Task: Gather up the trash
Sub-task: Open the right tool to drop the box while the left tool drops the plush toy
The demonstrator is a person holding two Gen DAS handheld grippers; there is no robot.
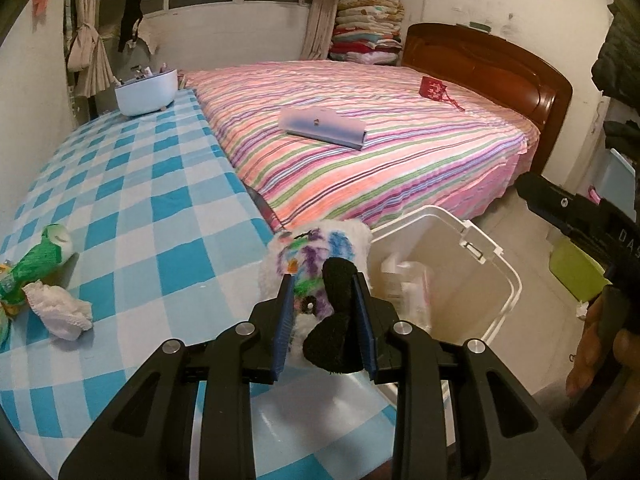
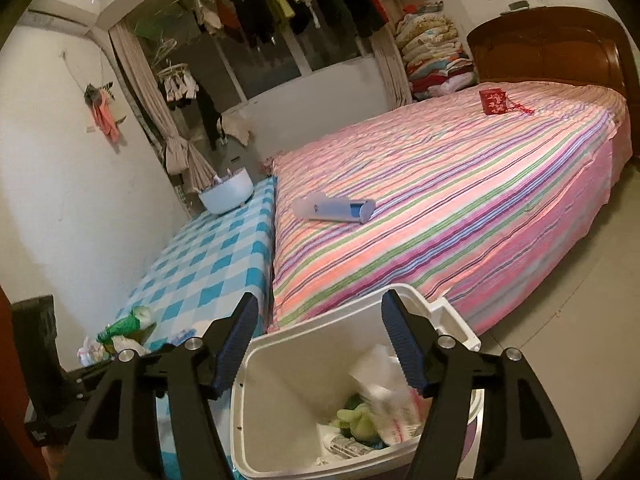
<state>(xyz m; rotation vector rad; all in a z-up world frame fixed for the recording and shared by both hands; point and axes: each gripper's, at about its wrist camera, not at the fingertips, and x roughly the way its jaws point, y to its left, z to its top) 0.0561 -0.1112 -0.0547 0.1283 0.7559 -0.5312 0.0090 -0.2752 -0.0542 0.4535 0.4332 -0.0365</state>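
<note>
My left gripper [image 1: 325, 312] is shut on a fluffy white plush toy [image 1: 316, 260] with coloured scribbles and black ears, held above the table edge just left of the white bin [image 1: 500, 276]. A crumpled white tissue [image 1: 60, 312] and a green wrapper [image 1: 36, 264] lie on the blue checked table [image 1: 160, 200] at the left. My right gripper [image 2: 320, 336] is open and empty, right above the white bin [image 2: 280, 400]. The bin holds a white plastic bag [image 2: 392, 400], a green item [image 2: 356, 420] and other scraps.
A striped bed [image 1: 360, 140] with a flat blue-white case [image 1: 324, 126] and a red pouch [image 1: 432, 89] stands behind the bin. A pale blue bowl [image 1: 146, 94] sits at the table's far end. A green box [image 1: 576, 272] lies on the floor at right.
</note>
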